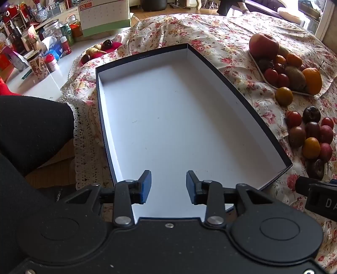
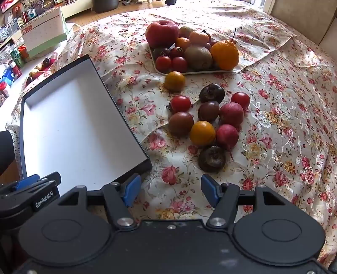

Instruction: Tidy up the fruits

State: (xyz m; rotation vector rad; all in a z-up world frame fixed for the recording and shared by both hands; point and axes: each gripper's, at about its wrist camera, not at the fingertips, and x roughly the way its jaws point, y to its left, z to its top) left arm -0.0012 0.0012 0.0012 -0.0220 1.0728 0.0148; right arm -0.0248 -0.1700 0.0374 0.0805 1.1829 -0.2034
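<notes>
Floral tablecloth (image 2: pixel 273 118) covers table; desk calendar (image 1: pixel 105 16), glass jars (image 1: pixel 52 28), bottles (image 1: pixel 66 45) far left.

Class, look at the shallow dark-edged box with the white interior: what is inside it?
Nothing: the shallow dark-edged box shows only bare white floor. Its nearest strip is hidden behind the left gripper.

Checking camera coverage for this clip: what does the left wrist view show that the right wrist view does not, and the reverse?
Only the left wrist view shows the whole empty box floor and the open left gripper over it. Only the right wrist view shows the open right gripper above bare floral cloth, plus the full loose fruit pile. Both show the box, the fruit tray and the calendar.
</notes>
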